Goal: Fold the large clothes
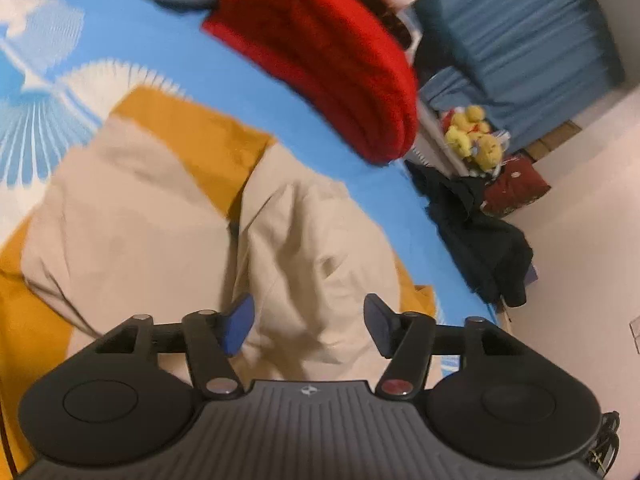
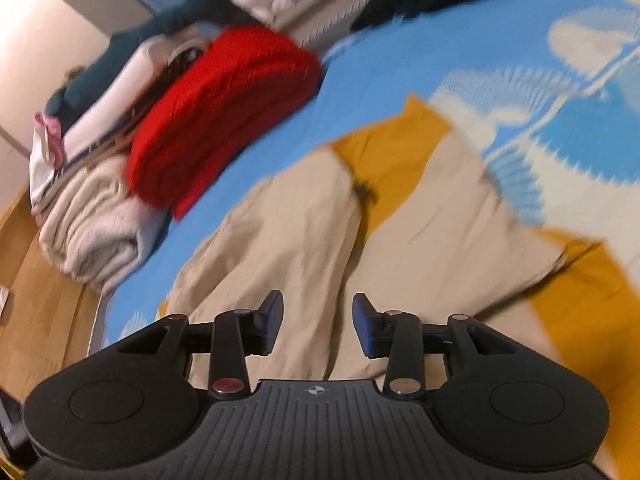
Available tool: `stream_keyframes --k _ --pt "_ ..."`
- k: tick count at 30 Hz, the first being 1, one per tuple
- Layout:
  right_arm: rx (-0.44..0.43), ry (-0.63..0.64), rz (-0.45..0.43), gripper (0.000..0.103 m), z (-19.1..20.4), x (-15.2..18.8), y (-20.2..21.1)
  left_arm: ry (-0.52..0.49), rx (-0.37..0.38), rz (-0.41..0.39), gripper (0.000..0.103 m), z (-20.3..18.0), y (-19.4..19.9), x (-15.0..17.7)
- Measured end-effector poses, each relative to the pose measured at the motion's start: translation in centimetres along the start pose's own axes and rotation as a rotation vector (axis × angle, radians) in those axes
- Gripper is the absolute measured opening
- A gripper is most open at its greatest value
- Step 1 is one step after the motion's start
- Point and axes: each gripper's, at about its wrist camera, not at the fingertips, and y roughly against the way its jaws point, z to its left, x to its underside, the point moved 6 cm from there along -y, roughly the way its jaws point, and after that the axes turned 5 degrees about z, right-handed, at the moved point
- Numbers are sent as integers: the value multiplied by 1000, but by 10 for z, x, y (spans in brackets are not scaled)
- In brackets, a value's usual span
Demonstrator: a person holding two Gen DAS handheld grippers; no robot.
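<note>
A large beige garment with a mustard-yellow lining lies partly folded on a blue bed cover with white patterns. My left gripper hovers just above the beige cloth, open, with nothing between its blue pads. In the right wrist view the same garment spreads under my right gripper, which is also open with an empty gap over the cloth. The yellow lining shows at the garment's far edge and at the right.
A folded red knit lies on the bed beyond the garment, with grey and white folded clothes beside it. Dark clothing hangs off the bed edge. Yellow plush toys and a blue curtain stand beyond.
</note>
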Motion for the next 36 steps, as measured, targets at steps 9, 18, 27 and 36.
stream_keyframes --k 9,18,27,36 --pt "-6 33 102 41 24 29 -38 90 -112 113 0 35 -46 15" --pt "-49 57 195 43 38 60 -74 10 -292 159 10 54 -51 16" --pt "111 115 281 42 33 85 -89 -254 -173 114 14 4 -55 19" --pt "34 118 96 45 38 55 -69 -297 -222 98 22 1 -48 14"
